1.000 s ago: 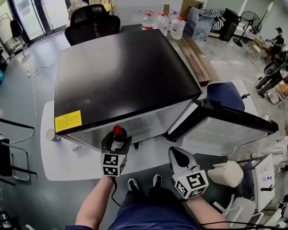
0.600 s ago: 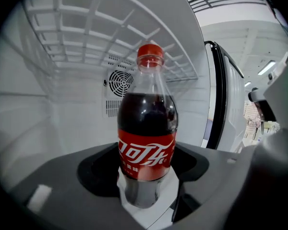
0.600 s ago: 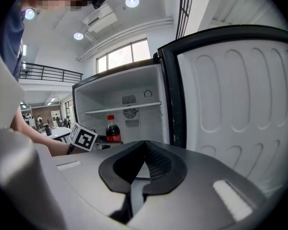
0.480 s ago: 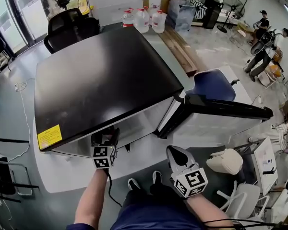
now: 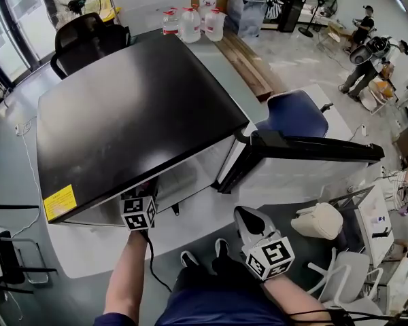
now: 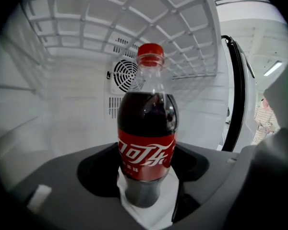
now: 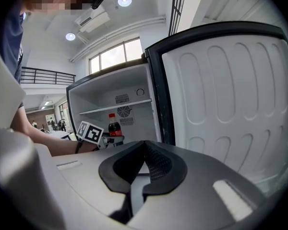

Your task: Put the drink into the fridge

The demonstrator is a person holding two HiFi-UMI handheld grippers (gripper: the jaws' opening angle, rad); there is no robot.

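Holding the bottle (image 6: 147, 128) upright, pinched at its base, the left gripper (image 6: 145, 200) reaches inside the fridge (image 5: 136, 114) (door (image 5: 313, 149) open); setting down and release remain. Right gripper (image 7: 137, 186) hangs outside, jaws pressed together, empty.

The fridge top (image 5: 136, 114) is glossy black, the bottle (image 6: 147, 128) clear plastic.
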